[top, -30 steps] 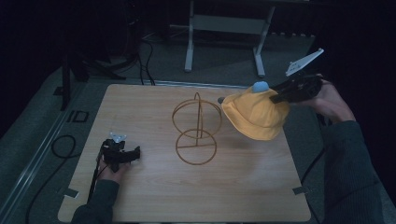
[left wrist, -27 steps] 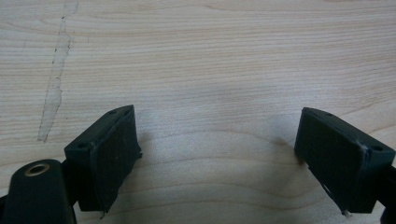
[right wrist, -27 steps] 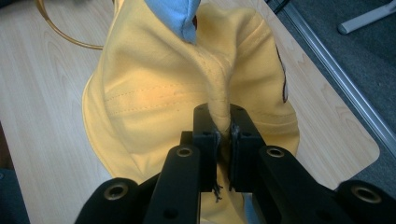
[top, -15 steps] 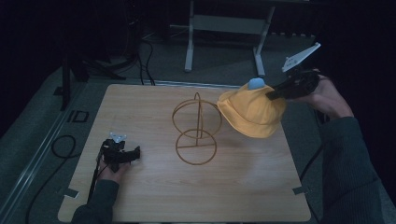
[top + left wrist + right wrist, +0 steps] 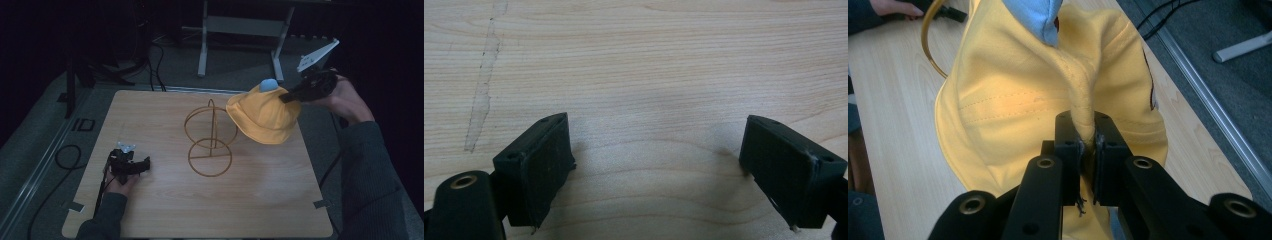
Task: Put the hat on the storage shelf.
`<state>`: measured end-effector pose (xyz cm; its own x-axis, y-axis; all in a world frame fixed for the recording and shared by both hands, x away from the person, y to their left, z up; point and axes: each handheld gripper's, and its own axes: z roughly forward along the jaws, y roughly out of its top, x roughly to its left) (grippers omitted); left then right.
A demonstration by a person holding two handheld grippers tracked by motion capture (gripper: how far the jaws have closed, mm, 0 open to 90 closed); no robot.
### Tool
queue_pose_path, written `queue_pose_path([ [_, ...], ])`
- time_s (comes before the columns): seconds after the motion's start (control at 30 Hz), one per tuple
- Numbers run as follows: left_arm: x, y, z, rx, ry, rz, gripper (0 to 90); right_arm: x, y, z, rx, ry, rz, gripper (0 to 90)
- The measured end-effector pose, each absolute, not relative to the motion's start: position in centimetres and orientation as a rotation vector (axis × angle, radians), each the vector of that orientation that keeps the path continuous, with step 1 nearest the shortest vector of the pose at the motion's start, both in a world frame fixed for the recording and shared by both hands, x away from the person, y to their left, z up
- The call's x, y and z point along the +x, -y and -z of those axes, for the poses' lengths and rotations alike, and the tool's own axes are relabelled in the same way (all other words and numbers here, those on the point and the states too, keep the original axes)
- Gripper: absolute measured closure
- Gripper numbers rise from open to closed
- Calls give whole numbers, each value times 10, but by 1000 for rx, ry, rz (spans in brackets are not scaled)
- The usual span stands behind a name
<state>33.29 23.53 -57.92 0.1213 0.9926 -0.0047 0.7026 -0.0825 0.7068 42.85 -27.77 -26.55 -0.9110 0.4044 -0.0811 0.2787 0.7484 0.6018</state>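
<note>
The worktop [image 5: 165,210] carries a wire stand [image 5: 210,140] of hoops at its middle, and the step in hand looks like carrying the yellow hat [image 5: 265,120] over to that stand. The hat hangs in the air from the right hand-held gripper [image 5: 286,98], below it and on its stand side, its brim just beside the upper hoop. The jaws are pinched tight on a fold of the crown. The next move likely calls for bringing the hat above the top hoop and lowering it so that the crown settles over the wire before letting go.

The left hand-held gripper [image 5: 142,165] rests on the worktop well apart from the stand, jaws wide with nothing between them.

The right gripper view shows the pinched fabric ridge [image 5: 1083,115] between the pads; the high view shows the gap to the stand.
</note>
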Motion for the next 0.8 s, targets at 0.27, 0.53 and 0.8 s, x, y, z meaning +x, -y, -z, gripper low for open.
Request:
queue_pose_path([
  [0.27,333,-235,579,1846,-1637,-673,135,429,270,262,525,-2741,-918,837],
  [0.53,333,-235,579,1846,-1638,-673,135,429,260,257,503,-2736,-949,837],
  [0.8,333,-235,579,1844,-1638,-674,136,430,245,253,462,-2739,-979,837],
])
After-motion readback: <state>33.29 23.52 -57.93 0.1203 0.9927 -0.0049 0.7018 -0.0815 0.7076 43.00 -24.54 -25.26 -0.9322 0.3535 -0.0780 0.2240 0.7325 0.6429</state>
